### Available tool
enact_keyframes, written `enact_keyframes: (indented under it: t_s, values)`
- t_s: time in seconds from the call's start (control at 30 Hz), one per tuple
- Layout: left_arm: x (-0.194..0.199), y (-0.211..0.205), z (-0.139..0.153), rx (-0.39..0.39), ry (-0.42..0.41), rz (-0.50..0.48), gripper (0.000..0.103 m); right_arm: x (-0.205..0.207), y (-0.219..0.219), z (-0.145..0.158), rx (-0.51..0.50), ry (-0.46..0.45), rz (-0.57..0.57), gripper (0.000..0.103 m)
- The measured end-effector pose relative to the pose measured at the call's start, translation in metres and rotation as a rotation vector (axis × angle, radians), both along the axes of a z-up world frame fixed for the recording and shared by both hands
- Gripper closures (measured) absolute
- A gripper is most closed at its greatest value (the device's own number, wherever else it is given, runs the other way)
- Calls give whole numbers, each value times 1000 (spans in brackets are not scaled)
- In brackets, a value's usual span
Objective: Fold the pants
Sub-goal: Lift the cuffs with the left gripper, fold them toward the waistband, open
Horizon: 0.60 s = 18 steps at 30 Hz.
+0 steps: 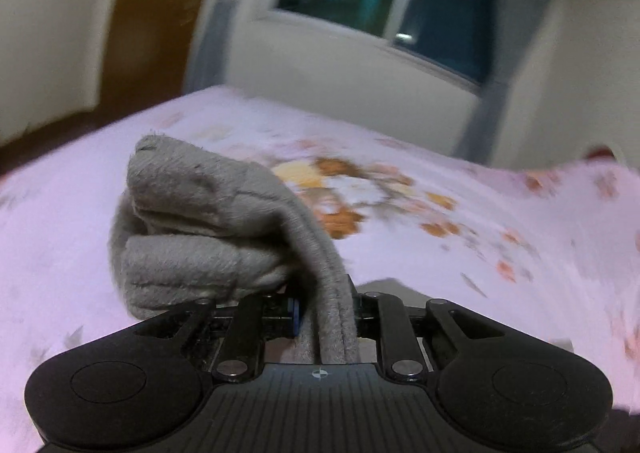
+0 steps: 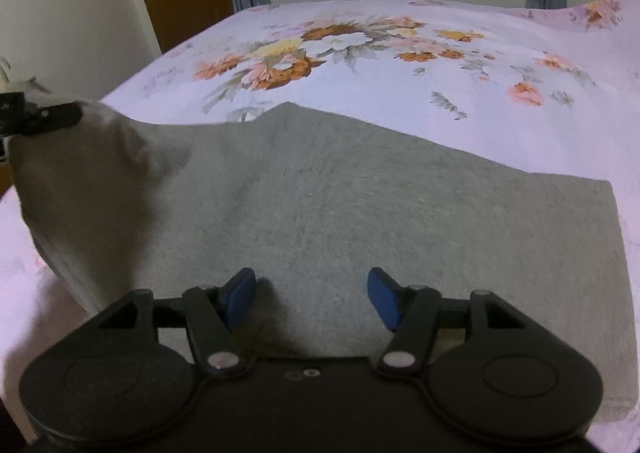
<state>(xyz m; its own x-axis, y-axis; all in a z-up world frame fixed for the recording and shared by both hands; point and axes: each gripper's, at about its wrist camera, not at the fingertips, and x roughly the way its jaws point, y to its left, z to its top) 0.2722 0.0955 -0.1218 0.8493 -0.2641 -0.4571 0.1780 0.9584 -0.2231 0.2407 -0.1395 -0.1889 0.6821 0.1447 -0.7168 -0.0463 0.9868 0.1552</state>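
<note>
Left tool raised, jaws clamped tight. Right tool angled down, jaws apart, gripping nothing.

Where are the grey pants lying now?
The grey pants lie spread on the floral bedsheet; in the right wrist view their left end is lifted, pinched by the left hand-held gripper.

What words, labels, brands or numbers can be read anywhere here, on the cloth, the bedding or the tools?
None can be read.
Grey fleece pants: no tag or print showing.
Pink floral bedsheet: flowers only, no lettering.
Black left gripper: only a small round target mark, no text.
Black right gripper with blue pads: no markings.
At the right view's left edge, a faint mark, too small and blurred.
</note>
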Motion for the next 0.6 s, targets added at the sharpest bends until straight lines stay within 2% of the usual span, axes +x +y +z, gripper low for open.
enact_keyframes:
  t_s: [0.17,0.27,0.33,0.43,0.6]
  values:
    - [-18,-74,12,125,-43,-223,85,-12,-33,10,69,-18,-75,39]
    - [-31,-121,4,197,-19,-375,85,-23,-57,14,101,-35,-129,37]
    - [-41,-146,-5,253,17,-459,85,-31,-72,16,108,-51,-165,32]
    - [-55,-171,-16,339,46,-488,82,-40,-92,15,115,-38,-192,33]
    - [-65,-167,-2,307,92,-489,75,-49,-107,17,139,-42,-214,30]
